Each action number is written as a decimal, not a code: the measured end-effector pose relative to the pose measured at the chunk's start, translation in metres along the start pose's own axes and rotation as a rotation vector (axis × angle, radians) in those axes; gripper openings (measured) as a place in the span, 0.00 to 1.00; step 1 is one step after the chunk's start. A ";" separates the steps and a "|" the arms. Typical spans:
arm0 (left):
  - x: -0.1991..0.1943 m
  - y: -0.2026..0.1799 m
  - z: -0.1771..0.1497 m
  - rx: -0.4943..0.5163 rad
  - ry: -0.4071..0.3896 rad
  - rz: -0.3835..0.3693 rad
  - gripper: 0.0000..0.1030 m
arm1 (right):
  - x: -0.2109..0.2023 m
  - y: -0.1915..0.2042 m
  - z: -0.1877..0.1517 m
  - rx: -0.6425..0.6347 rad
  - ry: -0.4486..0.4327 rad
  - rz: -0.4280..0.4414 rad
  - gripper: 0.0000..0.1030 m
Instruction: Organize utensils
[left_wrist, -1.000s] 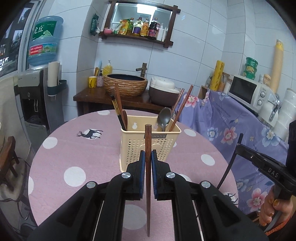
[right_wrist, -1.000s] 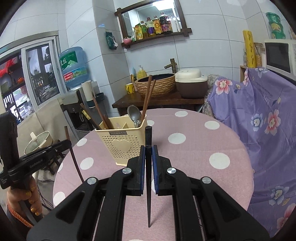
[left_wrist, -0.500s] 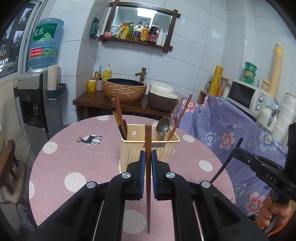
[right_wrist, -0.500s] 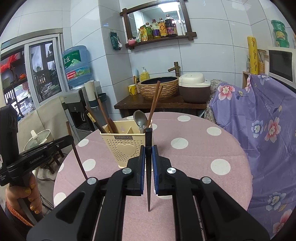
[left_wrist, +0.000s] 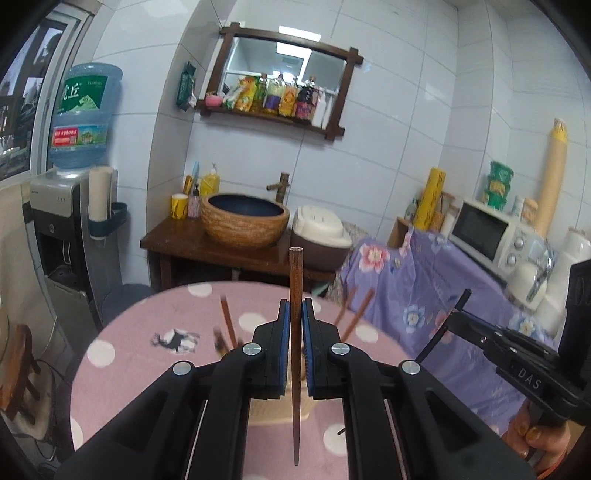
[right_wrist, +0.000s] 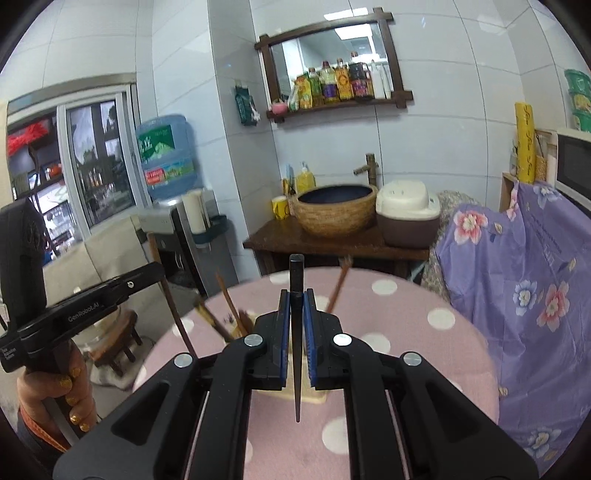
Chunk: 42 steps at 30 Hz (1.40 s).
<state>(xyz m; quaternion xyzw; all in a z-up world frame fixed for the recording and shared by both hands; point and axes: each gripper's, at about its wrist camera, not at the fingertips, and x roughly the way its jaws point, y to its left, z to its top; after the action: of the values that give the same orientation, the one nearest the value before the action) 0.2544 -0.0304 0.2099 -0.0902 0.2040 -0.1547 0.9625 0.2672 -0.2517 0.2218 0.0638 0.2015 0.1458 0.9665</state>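
My left gripper (left_wrist: 295, 306) is shut on a brown wooden chopstick (left_wrist: 295, 273) that stands upright, thin tip down. My right gripper (right_wrist: 296, 299) is shut on a black chopstick (right_wrist: 296, 273), also tip down. Both hang above the pink polka-dot table (left_wrist: 147, 332). The cream utensil holder (left_wrist: 271, 413) sits mostly hidden behind the fingers, and blurred chopsticks (left_wrist: 227, 321) stick up from it. In the right wrist view only a strip of the holder (right_wrist: 312, 395) shows. Each view catches the other gripper at its side: the right one (left_wrist: 458, 317) and the left one (right_wrist: 155, 271).
A person's hand (right_wrist: 55, 391) grips the left tool's handle. Beyond the round table stand a wooden side table (left_wrist: 207, 247) with a woven basin (left_wrist: 245, 221), a rice cooker (left_wrist: 321, 232), a water dispenser (left_wrist: 55, 221) and a purple floral cover (left_wrist: 443, 280).
Both grippers have risen with their chopsticks. The holder has dropped lower in both views and is now largely hidden behind the fingers. Both grips are unchanged.
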 end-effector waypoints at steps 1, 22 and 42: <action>0.000 -0.001 0.010 -0.005 -0.014 0.007 0.08 | -0.001 0.003 0.016 0.001 -0.022 0.007 0.08; 0.096 -0.001 -0.050 0.034 0.007 0.148 0.08 | 0.108 0.001 -0.038 0.007 0.028 -0.074 0.08; 0.007 0.015 -0.125 0.079 -0.090 0.094 0.90 | 0.035 -0.005 -0.103 -0.050 -0.125 -0.126 0.94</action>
<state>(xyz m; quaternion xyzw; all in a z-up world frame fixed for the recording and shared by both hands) 0.2115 -0.0327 0.0910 -0.0495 0.1583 -0.1132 0.9796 0.2571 -0.2387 0.1141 0.0356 0.1408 0.0854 0.9857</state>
